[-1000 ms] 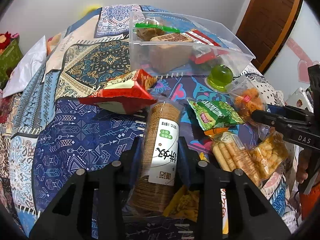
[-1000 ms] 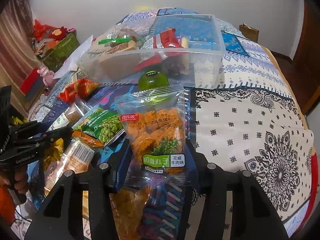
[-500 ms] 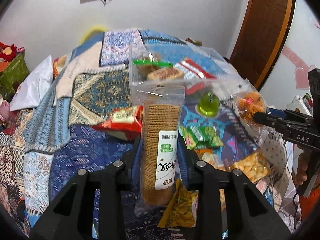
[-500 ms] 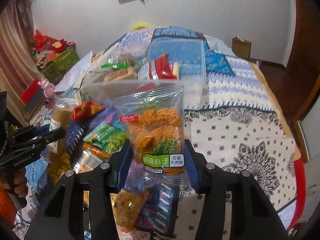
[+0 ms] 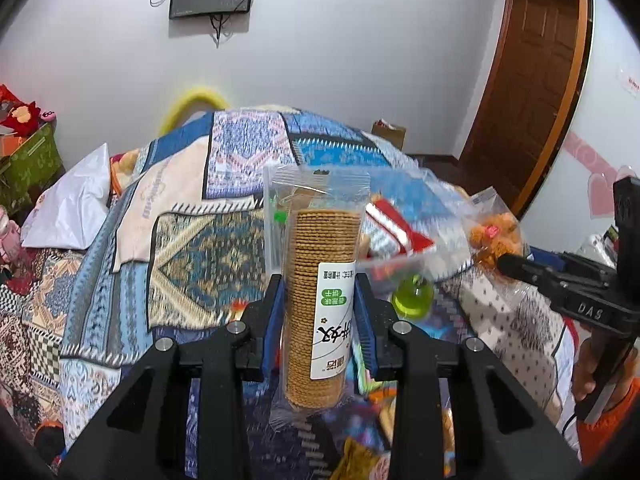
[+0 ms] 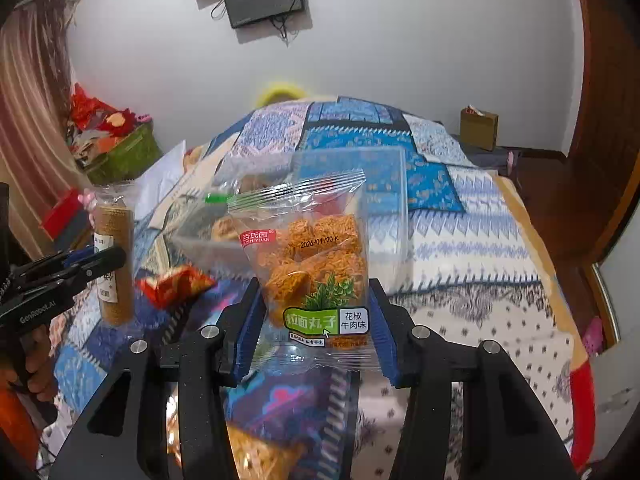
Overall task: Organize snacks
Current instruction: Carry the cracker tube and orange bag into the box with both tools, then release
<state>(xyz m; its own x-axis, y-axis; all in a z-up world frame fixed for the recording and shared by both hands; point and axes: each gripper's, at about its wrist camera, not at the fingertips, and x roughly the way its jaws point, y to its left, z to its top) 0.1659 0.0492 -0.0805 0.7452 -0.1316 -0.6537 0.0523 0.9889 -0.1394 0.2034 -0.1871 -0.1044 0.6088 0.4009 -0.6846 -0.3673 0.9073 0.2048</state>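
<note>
- The bed [image 6: 460, 240], covered in a patchwork quilt of blue and cream prints, carries everything here.
- A clear plastic bin [image 6: 384, 184] sits around the middle of the bed with a few snacks already in it, including a red-and-white pack [image 5: 396, 228].
- The left gripper [image 5: 320, 320] is clamped on a tall cracker sleeve [image 5: 320, 280], upright and lifted off the quilt, in front of the bin.
- The right gripper [image 6: 316, 324] is pinching an orange noodle-ball bag [image 6: 316, 256] by its sides, also up in the air just in front of the bin.
- A red snack bag [image 6: 176, 284] lies on the quilt toward the bed's left side, near the bin.
- A little green jelly cup [image 5: 412, 296] sits just in front of the bin, kinda blurry.
</note>
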